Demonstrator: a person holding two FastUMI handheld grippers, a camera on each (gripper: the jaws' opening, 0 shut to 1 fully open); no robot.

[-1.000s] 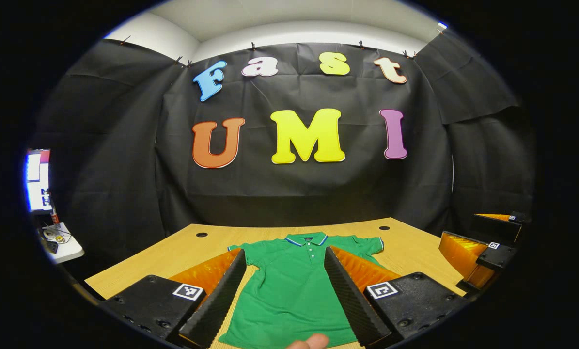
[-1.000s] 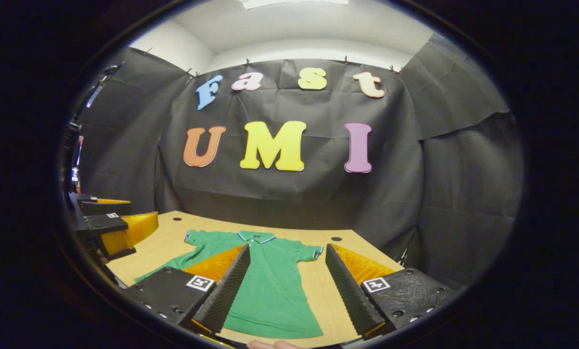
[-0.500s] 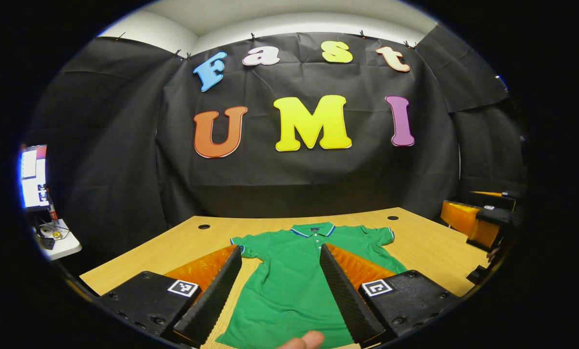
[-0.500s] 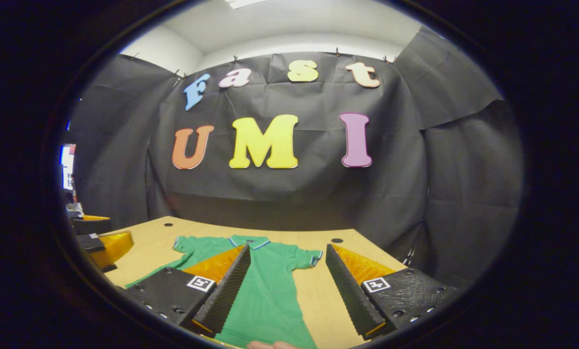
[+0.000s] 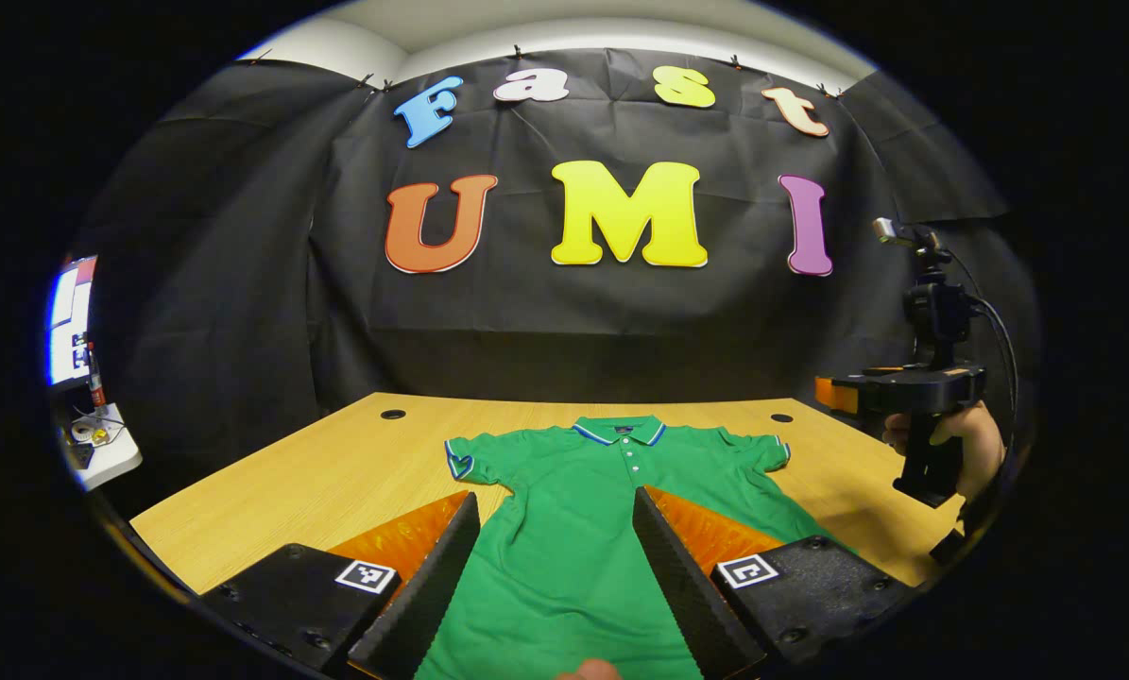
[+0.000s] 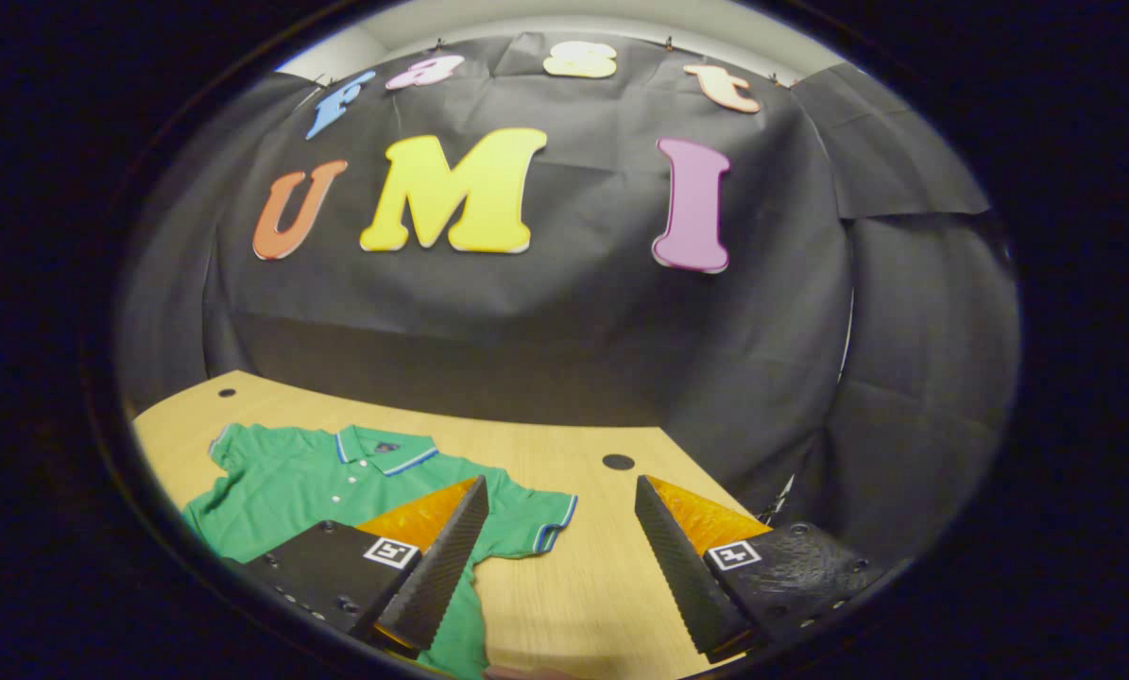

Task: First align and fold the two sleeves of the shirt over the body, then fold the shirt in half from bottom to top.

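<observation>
A green polo shirt lies flat and face up on the wooden table, collar at the far end, both short sleeves spread out. My left gripper hovers open above the shirt's lower body, nothing between its fingers. At the right of the left gripper view a hand holds my right gripper above the table's right edge. In the right gripper view the right gripper is open over bare table, just right of the shirt's near sleeve.
Black cloth walls the table on the far side and both flanks. Round cable holes sit near the far table edge. A lit screen and a small white shelf stand off to the left.
The right gripper has swung right and forward, so its fingers now frame the sleeve and bare table instead of the shirt's body. The left gripper shifted slightly. Both stay open.
</observation>
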